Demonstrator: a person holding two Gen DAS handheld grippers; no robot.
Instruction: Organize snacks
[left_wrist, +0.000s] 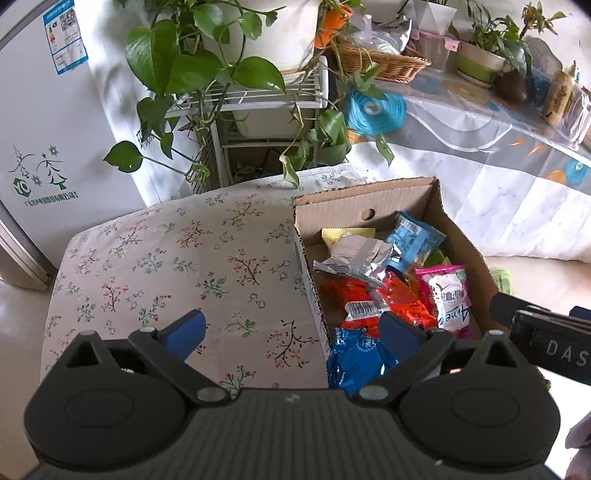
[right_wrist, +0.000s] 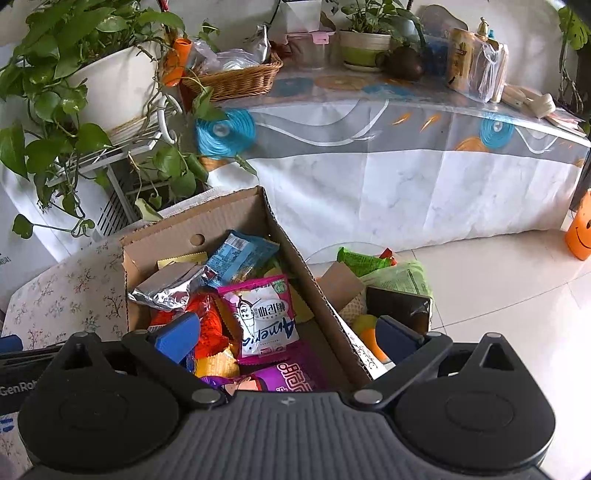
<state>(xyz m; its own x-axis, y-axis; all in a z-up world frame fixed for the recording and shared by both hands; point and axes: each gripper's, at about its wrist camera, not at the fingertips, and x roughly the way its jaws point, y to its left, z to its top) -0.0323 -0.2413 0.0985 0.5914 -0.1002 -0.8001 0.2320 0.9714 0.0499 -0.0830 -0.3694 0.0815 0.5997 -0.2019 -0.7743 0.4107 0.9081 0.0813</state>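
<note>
A cardboard box (left_wrist: 369, 195) (right_wrist: 207, 221) sits on a floral cloth (left_wrist: 166, 258) and holds several snack packets: a silver one (left_wrist: 354, 254) (right_wrist: 166, 291), a light blue one (left_wrist: 413, 232) (right_wrist: 240, 254), orange-red ones (left_wrist: 402, 299) (right_wrist: 207, 321), a pink and white one (left_wrist: 448, 291) (right_wrist: 264, 317), a shiny blue one (left_wrist: 358, 358) and a purple one (right_wrist: 288, 376). My left gripper (left_wrist: 291, 328) is open and empty, straddling the box's left wall. My right gripper (right_wrist: 288, 332) is open and empty above the box's right side.
More snacks, one of them a green packet (right_wrist: 362, 258), lie in a second container (right_wrist: 399, 302) on the tiled floor right of the box. Potted vines on a white rack (left_wrist: 258, 96), a draped table (right_wrist: 406, 177) with a wicker basket (right_wrist: 236, 81), and a white fridge (left_wrist: 40, 129) stand around.
</note>
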